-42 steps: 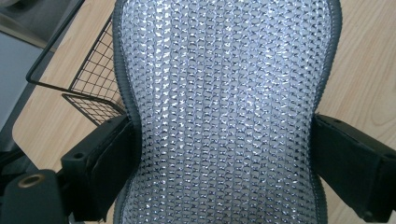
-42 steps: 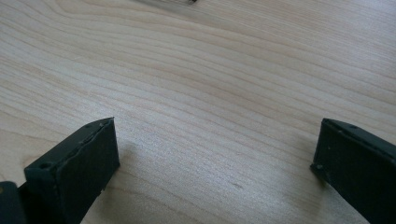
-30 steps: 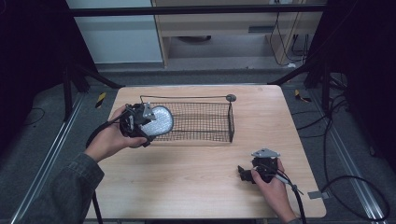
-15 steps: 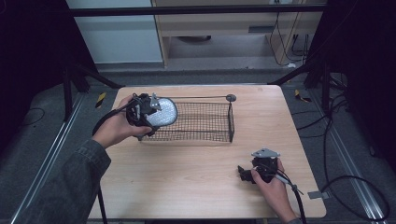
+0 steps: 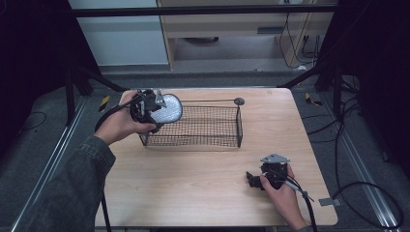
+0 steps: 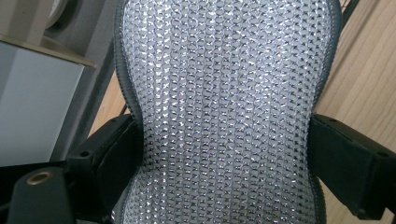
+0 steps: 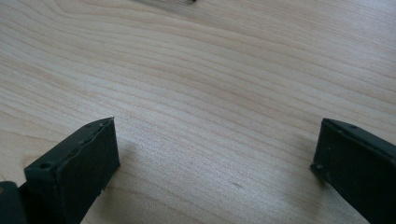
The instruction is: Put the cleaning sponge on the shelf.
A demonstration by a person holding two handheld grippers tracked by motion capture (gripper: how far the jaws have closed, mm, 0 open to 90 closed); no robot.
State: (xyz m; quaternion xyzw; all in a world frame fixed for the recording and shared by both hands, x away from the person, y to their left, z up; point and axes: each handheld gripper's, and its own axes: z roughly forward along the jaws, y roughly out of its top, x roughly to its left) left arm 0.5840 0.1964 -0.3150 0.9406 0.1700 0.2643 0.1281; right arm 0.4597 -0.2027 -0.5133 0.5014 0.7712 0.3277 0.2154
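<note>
With the left tool [image 5: 155, 107] clamped on the silvery mesh pad [image 5: 168, 108] above the wire basket's [image 5: 203, 141] left end, lower it well inside the rim before releasing, while the right tool [image 5: 252, 179] rests open on the tabletop [image 5: 183, 183].

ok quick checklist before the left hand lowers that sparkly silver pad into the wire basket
1. Grip on the silver pad: ok, the left gripper has its jaws pressed against both sides of the pad's narrow waist.
2. Pad over the wire basket: cannot tell, it hangs at the basket's left end, near the rim.
3. Basket interior free: ok, nothing lies inside.
4. Basket standing flat on the table: ok.
5. Right gripper out of the way: ok, open, low at the table's near right.
</note>
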